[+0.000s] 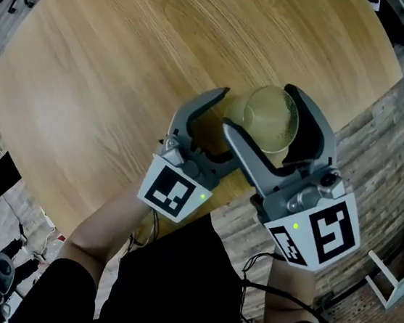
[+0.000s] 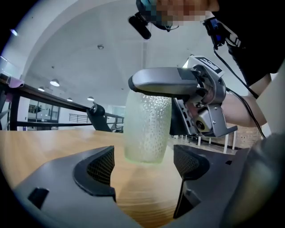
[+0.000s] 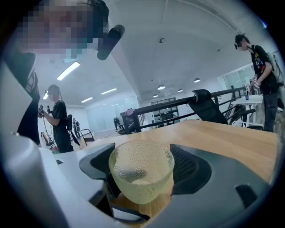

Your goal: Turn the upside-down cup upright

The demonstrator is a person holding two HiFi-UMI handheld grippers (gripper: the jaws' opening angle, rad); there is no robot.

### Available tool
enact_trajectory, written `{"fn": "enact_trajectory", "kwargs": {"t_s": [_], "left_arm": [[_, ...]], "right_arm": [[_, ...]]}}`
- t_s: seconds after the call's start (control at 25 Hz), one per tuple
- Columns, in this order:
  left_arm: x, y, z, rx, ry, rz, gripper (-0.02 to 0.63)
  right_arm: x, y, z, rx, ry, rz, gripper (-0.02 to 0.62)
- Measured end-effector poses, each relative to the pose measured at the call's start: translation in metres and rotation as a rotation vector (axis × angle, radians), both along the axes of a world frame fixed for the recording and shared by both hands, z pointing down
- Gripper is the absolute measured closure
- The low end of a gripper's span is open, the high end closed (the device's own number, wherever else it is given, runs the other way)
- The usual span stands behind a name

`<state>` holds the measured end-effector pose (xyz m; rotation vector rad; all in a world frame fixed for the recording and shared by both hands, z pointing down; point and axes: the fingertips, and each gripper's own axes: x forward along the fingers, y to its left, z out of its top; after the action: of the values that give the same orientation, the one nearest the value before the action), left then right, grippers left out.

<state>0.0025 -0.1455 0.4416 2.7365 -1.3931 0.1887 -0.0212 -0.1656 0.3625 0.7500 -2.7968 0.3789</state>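
Observation:
A pale green, dimpled see-through cup is held off the round wooden table, near its front edge. The head view looks down into its open mouth. My right gripper is shut on the cup, one jaw on each side. In the right gripper view the cup sits between the black pads, mouth towards the camera. My left gripper is just left of it, open and empty. In the left gripper view the cup hangs beyond the left gripper, apart from its pads, with the right gripper's finger across its top.
The table's edge runs just below both grippers, with plank flooring to the right. A white frame stands on the floor at right. In the right gripper view, people stand far off, and a dark chair sits behind the table.

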Motion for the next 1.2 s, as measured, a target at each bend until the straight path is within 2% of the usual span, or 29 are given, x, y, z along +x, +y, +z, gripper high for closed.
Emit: {"fn": "enact_trajectory", "kwargs": {"t_s": [0.28,0.36,0.68,1.2], "left_arm": [[0.001,0.003,-0.003,0.020,-0.008,0.019,0.216],[0.001,0.005,-0.004,0.021,-0.009,0.017,0.295],[0.007,0.005,-0.001,0.021,-0.031,0.028,0.301],[0.004,0.006,-0.003,0.004,-0.067,-0.004,0.304]], "right_arm": [[-0.001,0.013,-0.002,-0.037,-0.041,-0.024,0.201],[0.002,0.011,-0.003,-0.047,-0.053,-0.018,0.201],[0.012,0.008,0.001,-0.092,-0.088,-0.018,0.199],[0.028,0.002,-0.006,0.041,-0.002,0.037,0.199]]}}
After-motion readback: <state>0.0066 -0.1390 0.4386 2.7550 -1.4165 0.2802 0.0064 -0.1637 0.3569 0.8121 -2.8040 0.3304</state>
